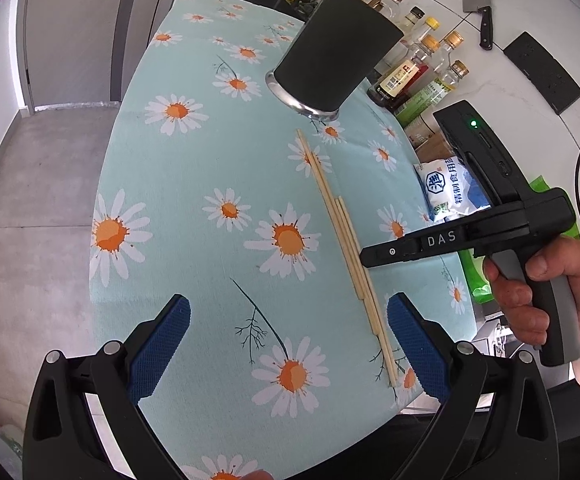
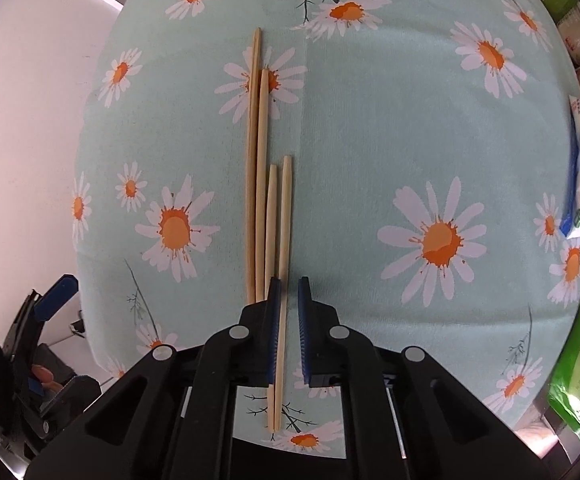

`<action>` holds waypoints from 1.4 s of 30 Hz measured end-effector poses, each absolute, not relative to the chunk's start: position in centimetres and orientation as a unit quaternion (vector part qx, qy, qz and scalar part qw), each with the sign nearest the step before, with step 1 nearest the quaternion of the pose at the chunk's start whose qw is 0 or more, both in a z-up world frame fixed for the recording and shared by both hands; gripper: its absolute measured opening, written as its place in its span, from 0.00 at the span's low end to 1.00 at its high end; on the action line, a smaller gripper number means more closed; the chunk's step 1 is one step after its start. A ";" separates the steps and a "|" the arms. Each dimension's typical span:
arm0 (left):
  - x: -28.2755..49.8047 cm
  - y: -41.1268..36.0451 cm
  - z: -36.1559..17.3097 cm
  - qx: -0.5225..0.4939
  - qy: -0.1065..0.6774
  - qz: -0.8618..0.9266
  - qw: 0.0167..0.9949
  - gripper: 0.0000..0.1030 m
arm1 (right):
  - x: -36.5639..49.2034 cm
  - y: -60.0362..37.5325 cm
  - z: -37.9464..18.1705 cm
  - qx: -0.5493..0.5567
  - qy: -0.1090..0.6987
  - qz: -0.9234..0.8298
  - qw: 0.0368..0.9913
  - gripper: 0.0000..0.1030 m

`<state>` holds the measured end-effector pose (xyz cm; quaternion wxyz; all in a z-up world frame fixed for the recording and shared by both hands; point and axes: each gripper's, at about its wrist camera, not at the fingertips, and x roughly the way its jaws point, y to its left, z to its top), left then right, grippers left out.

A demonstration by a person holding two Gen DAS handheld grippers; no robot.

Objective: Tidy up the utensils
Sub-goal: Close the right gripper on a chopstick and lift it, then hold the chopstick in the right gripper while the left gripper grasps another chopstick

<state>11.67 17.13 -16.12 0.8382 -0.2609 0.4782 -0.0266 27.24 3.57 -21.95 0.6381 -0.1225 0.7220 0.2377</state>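
four wooden chopsticks [image 2: 264,184] lie side by side on a tablecloth [image 1: 194,184] with a daisy print, just in front of a dark holder [image 1: 330,60] with a metal base; the right gripper [image 2: 288,292] points down over their near ends, its jaws narrow, with the rightmost chopstick between the blue pads; whether the pads press it i cannot tell; its body carries the letters "das"; the left gripper [image 1: 288,320] hovers with its jaws wide and nothing between them; a white and blue bag [image 1: 450,192] with chinese print lies beside the table.
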 end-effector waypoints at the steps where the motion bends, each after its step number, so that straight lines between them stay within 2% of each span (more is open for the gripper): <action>1: 11.7 17.2 -16.2 -0.263 0.479 -0.026 0.837 0.93 | 27.0 4.2 -22.0 -0.132 0.719 0.232 0.642 0.08; 3: 11.9 17.2 -16.4 -0.265 0.481 -0.024 0.835 0.93 | 26.7 4.7 -21.9 -0.147 0.716 0.216 0.647 0.04; 10: 12.5 17.2 -16.8 -0.269 0.489 -0.023 0.830 0.93 | 26.2 6.0 -22.0 -0.154 0.718 0.209 0.646 0.05; 17: 14.0 16.5 -17.1 -0.271 0.508 -0.024 0.817 0.93 | 28.1 3.7 -22.2 -0.101 0.741 0.219 0.626 0.05; 27: 19.0 15.6 -17.2 -0.257 0.559 0.002 0.788 0.89 | 30.3 0.3 -18.6 -0.049 0.723 0.261 0.638 0.05; 32: 22.2 15.6 -17.8 -0.281 0.578 0.008 0.766 0.73 | 31.1 -1.5 -17.0 -0.027 0.713 0.282 0.642 0.05; 36: 24.3 15.0 -18.6 -0.277 0.600 0.019 0.751 0.64 | 31.4 -2.8 -16.6 -0.010 0.714 0.294 0.636 0.05; 38: 24.9 14.7 -18.9 -0.275 0.610 0.021 0.743 0.55 | 31.6 -3.7 -16.5 -0.001 0.717 0.300 0.630 0.05; 42: 25.9 14.1 -19.3 -0.260 0.623 0.034 0.736 0.49 | 32.2 -4.8 -16.3 0.006 0.714 0.310 0.628 0.05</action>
